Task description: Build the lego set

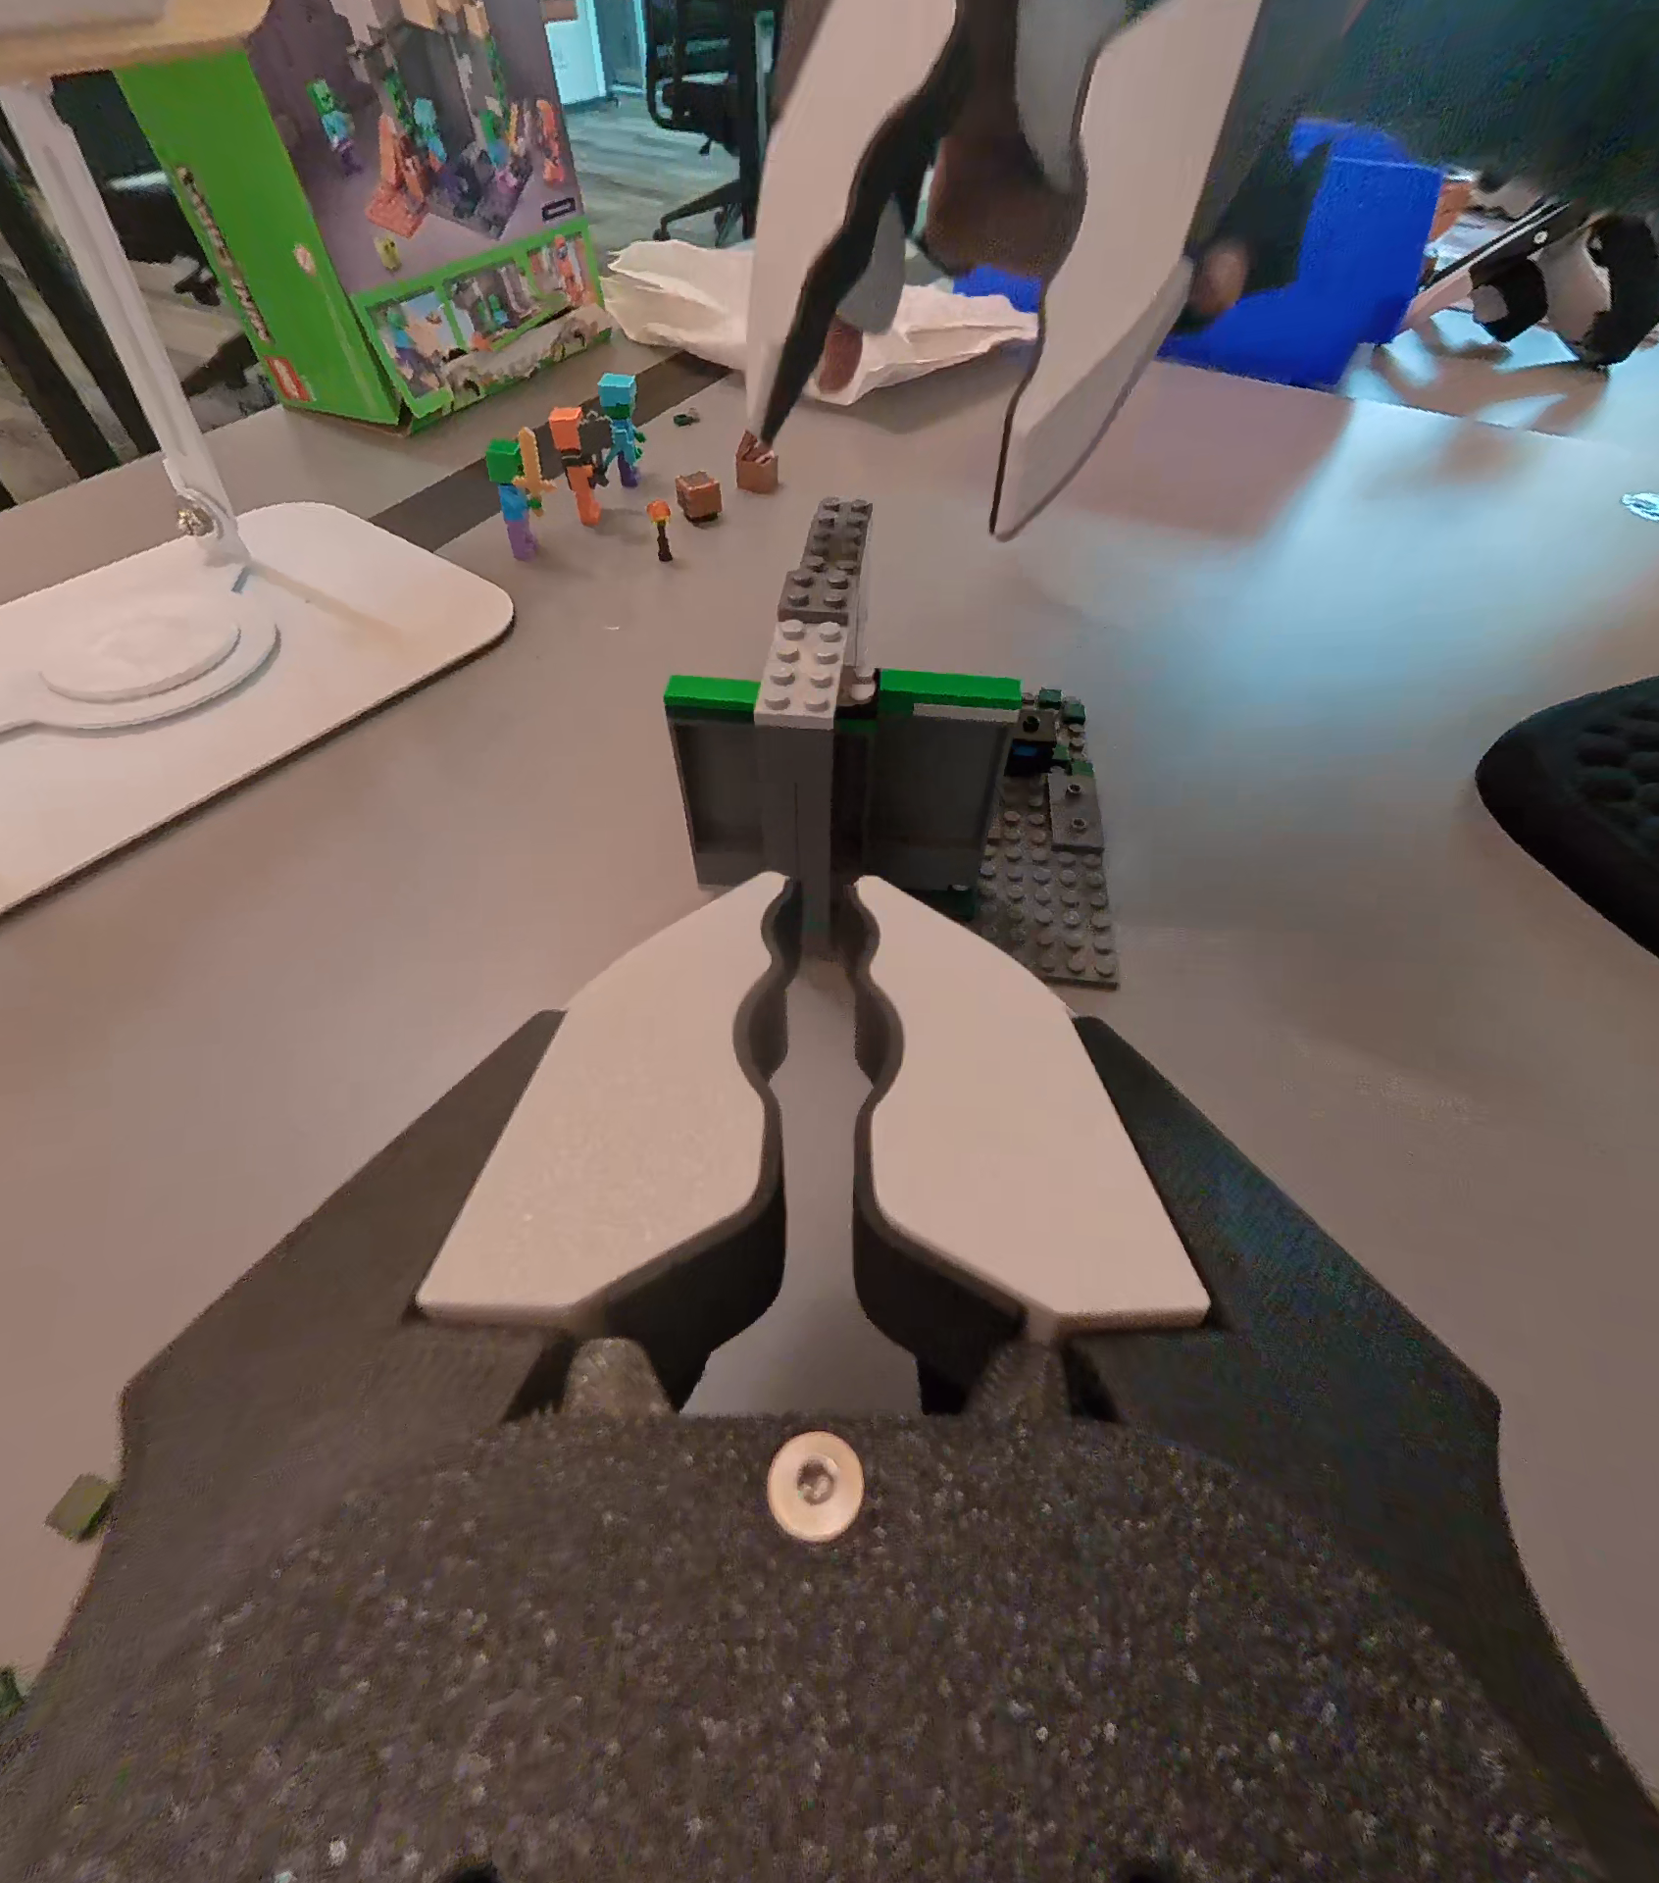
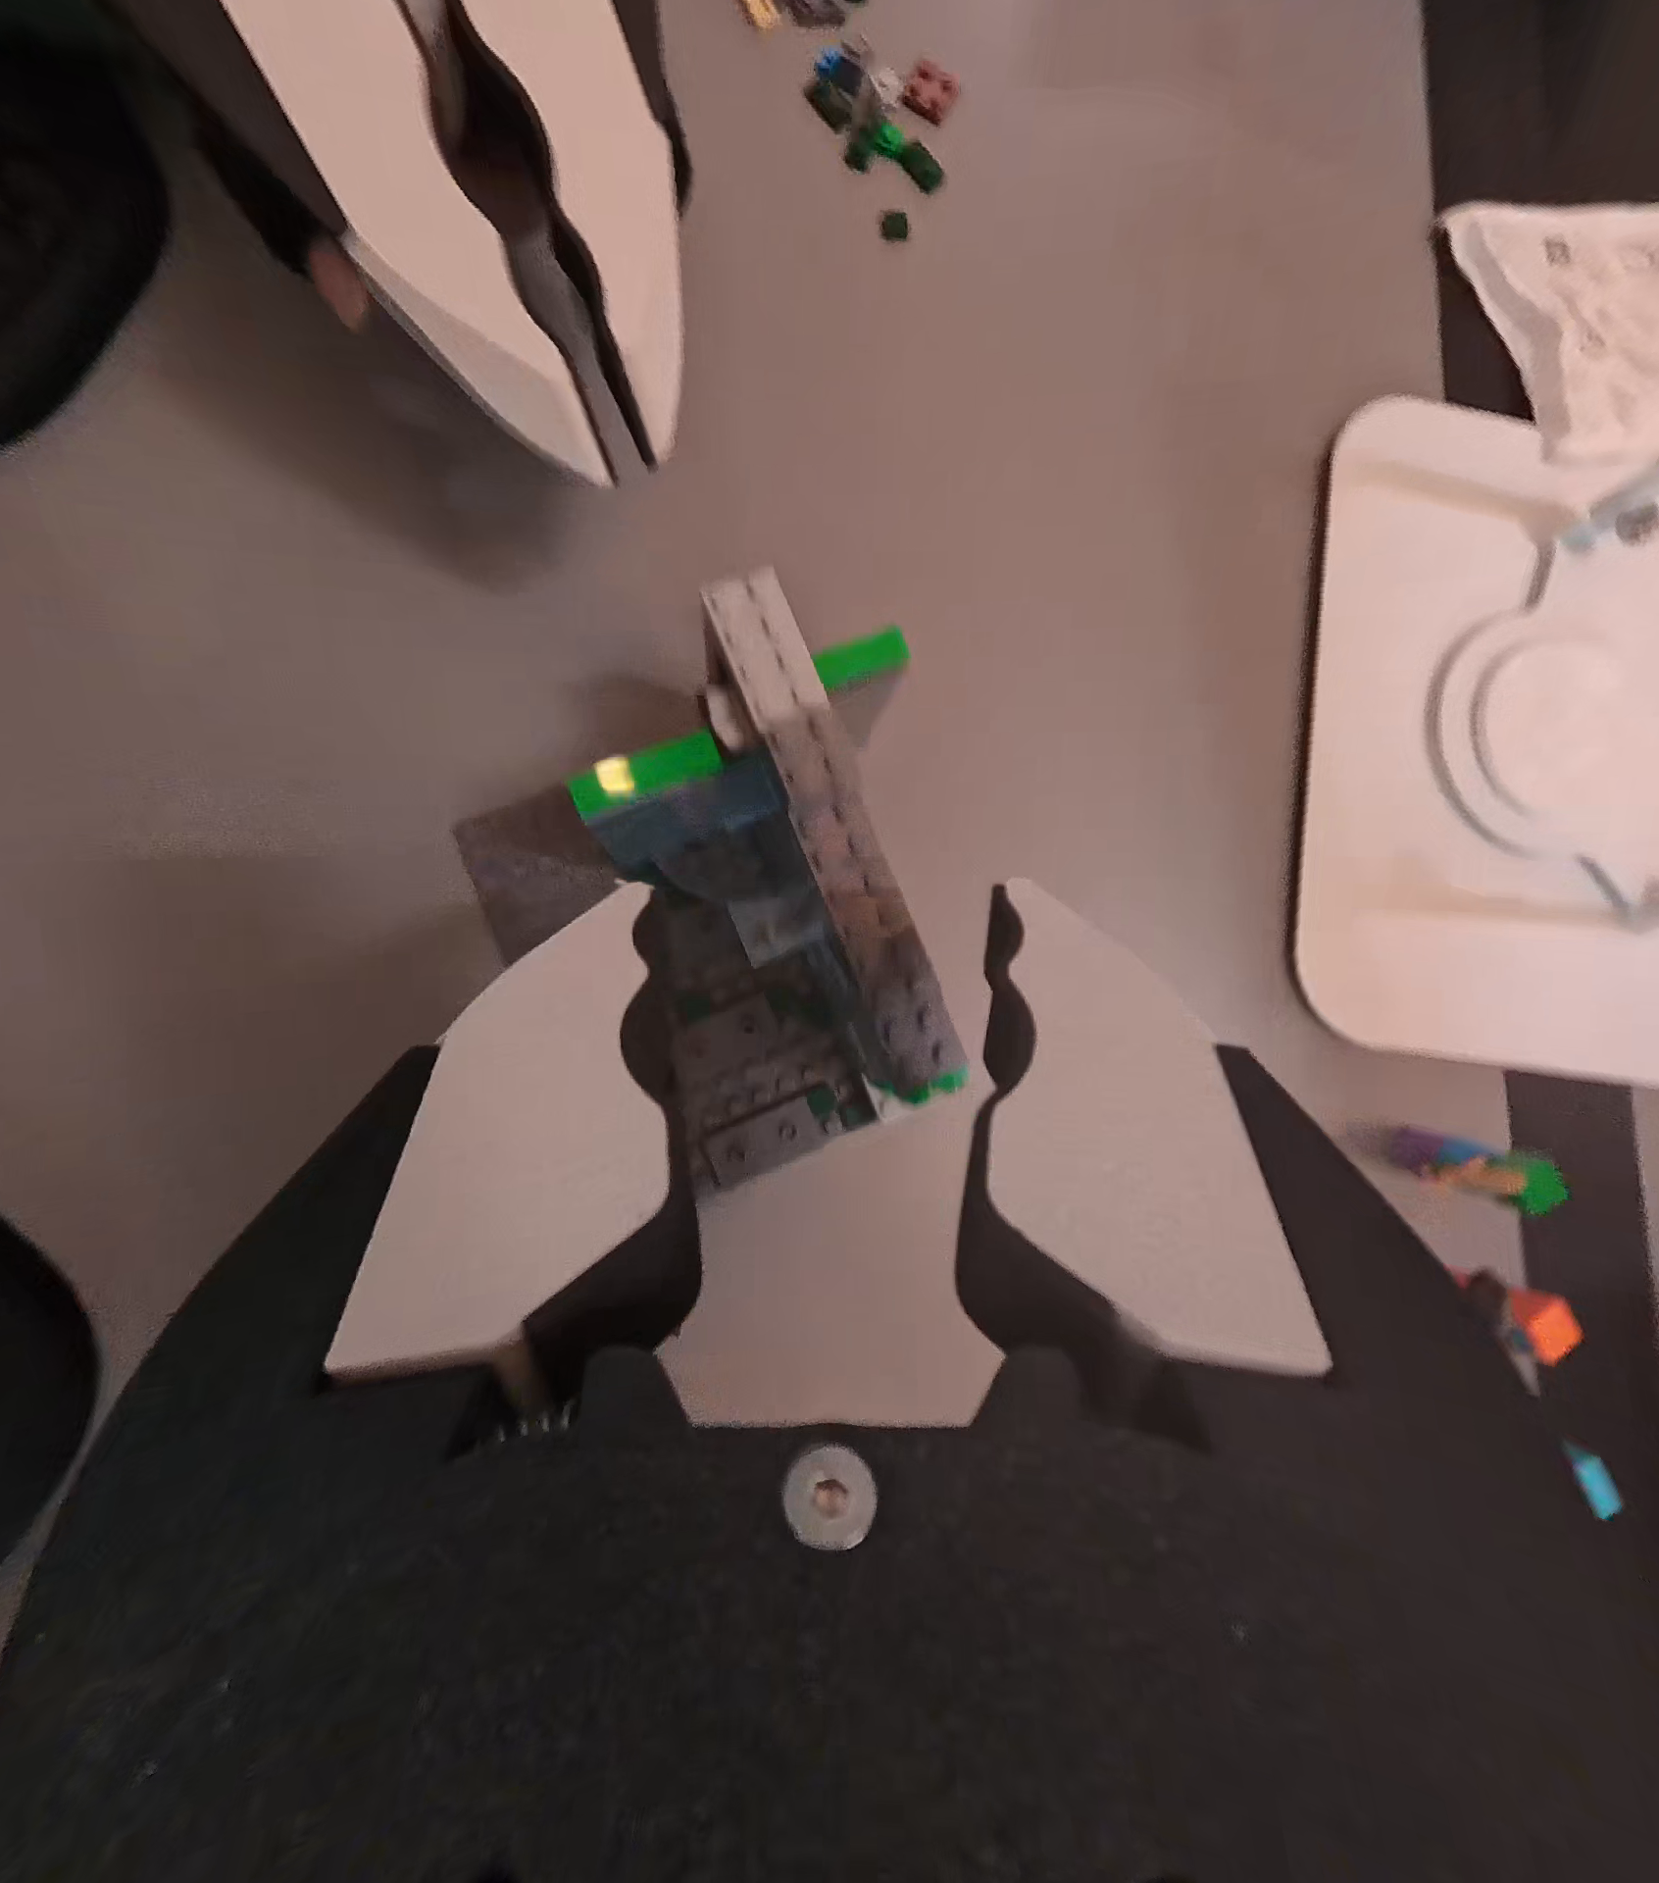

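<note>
The lego build (image 1: 836,785) stands on the grey table: a dark grey baseplate (image 1: 1050,907), grey walls with green top strips, and a tall grey studded wall running away from me. My left gripper (image 1: 820,897) sits low in front of it, its jaws closed to a narrow gap with the wall's end showing between the tips. Seen from above in the right wrist view, the left gripper (image 2: 632,464) looks shut and slightly apart from the build (image 2: 785,917). My right gripper (image 2: 820,897) hovers open and empty above the build, and it also shows in the left wrist view (image 1: 887,479).
Minifigures (image 1: 571,469) and small brown blocks (image 1: 756,469) stand beyond the build, near the green set box (image 1: 377,204). A white stand base (image 1: 143,693) lies to the left. Loose bricks (image 2: 876,112) lie scattered on the table. A black chair (image 1: 1640,805) is at the right edge, and a blue bin (image 1: 1335,265) is behind. One gripper's finger ends stand about 11 cm off the other's.
</note>
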A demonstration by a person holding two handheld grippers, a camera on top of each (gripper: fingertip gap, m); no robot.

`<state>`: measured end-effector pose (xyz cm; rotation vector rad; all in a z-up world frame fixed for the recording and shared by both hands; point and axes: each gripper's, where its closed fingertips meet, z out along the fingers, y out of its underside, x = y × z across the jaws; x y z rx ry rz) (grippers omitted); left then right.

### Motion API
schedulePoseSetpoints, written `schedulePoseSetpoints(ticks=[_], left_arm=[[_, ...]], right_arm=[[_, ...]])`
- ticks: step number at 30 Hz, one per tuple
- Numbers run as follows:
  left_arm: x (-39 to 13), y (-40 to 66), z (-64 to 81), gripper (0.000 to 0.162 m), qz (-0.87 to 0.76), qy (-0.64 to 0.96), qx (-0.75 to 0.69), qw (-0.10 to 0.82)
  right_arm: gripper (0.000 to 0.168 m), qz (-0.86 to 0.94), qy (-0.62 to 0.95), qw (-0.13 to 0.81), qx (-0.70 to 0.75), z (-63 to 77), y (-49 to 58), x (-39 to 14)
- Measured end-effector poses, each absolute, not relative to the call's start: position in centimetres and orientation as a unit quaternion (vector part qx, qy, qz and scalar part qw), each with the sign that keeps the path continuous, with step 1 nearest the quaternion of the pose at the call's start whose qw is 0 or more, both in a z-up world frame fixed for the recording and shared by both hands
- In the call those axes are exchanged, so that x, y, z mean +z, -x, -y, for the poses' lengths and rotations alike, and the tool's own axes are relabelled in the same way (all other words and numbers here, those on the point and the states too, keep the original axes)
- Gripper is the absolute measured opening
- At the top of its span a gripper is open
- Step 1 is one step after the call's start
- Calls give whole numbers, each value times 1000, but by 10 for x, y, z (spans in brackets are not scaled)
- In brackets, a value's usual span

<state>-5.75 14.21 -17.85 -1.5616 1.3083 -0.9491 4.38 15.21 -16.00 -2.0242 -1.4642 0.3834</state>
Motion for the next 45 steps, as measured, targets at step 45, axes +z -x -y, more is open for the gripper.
schedulePoseSetpoints(ticks=[45], left_arm=[[-207, 38, -175, 19, -597, 603, -326, 418]], right_arm=[[35, 350, 773, 449, 280, -147, -50, -180]])
